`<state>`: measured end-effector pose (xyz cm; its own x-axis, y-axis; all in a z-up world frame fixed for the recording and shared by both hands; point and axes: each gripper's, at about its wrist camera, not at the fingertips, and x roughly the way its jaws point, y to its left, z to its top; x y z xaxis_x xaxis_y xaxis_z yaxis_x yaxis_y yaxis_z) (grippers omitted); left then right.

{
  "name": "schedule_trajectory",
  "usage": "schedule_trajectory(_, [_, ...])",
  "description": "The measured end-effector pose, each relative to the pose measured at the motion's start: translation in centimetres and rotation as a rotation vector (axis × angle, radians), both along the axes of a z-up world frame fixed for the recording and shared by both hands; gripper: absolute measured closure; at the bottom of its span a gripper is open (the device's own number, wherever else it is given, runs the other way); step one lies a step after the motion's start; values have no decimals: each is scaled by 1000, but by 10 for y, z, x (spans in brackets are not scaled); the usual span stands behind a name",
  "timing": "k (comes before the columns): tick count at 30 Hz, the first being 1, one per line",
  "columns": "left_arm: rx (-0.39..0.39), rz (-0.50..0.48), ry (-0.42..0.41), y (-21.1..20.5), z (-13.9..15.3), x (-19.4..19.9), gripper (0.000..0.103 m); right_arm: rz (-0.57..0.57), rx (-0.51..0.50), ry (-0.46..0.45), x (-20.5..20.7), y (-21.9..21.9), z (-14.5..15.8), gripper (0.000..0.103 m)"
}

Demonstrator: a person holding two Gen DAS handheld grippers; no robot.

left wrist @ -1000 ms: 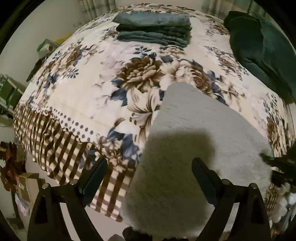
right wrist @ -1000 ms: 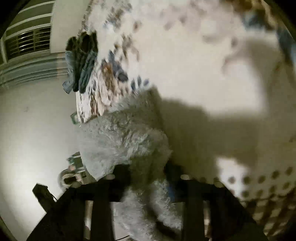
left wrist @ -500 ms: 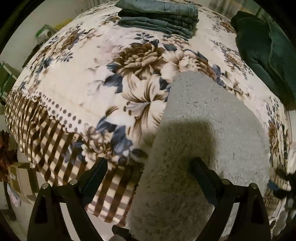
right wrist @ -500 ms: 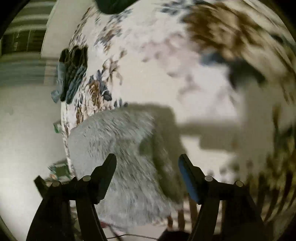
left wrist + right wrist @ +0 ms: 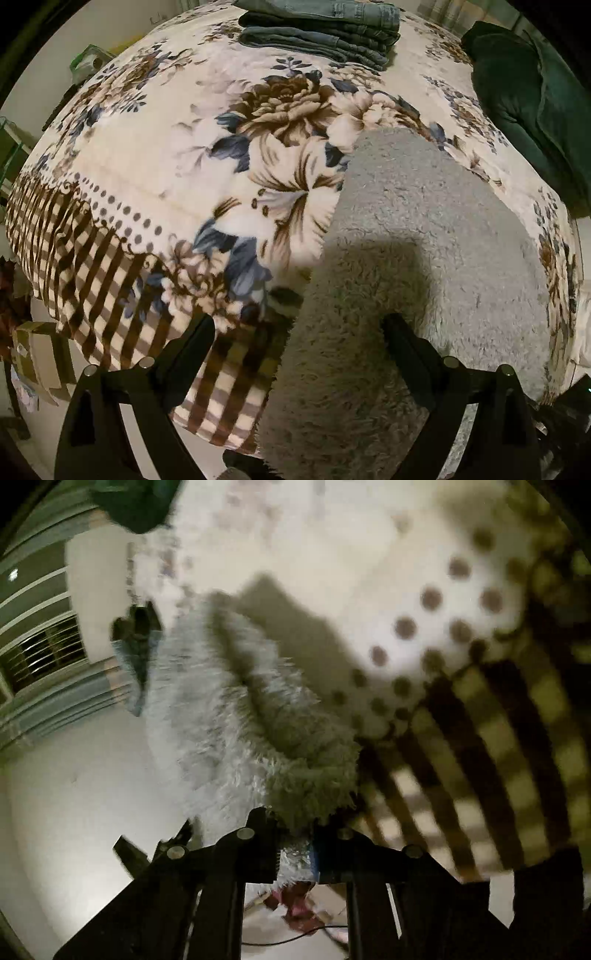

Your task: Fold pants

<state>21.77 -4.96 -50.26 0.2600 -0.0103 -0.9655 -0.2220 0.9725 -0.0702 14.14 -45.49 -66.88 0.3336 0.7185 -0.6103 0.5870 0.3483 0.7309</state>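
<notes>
Both matte-black plastic tongs, left [image 5: 297, 334] & right [image 5: 295, 834]: angular tapered fingers w/ small round silver screws; right has blue pad inside.

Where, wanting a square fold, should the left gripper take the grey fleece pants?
Pinch the near left edge of the grey fleece pants, coming from above: they lie flat on the blanket, and that edge hangs free over its border.

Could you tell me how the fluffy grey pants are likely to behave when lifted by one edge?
The grey pants look soft and thick, so probably floppy, draping from the right claw, whose jaws are closing on bunched pile. Shaggy fleece likely grips, not slips.
</notes>
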Motion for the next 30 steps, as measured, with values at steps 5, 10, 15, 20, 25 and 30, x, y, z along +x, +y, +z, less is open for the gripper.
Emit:
schedule_trajectory(5, [-18,-31,13,0,-1,2,10,90,-45,58,-9,-1,-9,85])
schedule_trajectory(10, [-194,-57,-28,2,8,7,10,155,33,-66,10,17,-22,25])
schedule_trajectory(15, [-354,-94,54,-6,-31,22,10,249,42,-111,33,49,-45,13])
schedule_trajectory(20, [-463,-33,83,12,-68,27,10,256,57,-156,53,72,-50,11])
schedule_trajectory(25, [-565,-53,43,16,-64,25,55,273,74,-174,64,95,-42,52])
schedule_trajectory(30, [-708,-32,-10,18,-27,21,66,245,34,-192,66,99,-2,66])
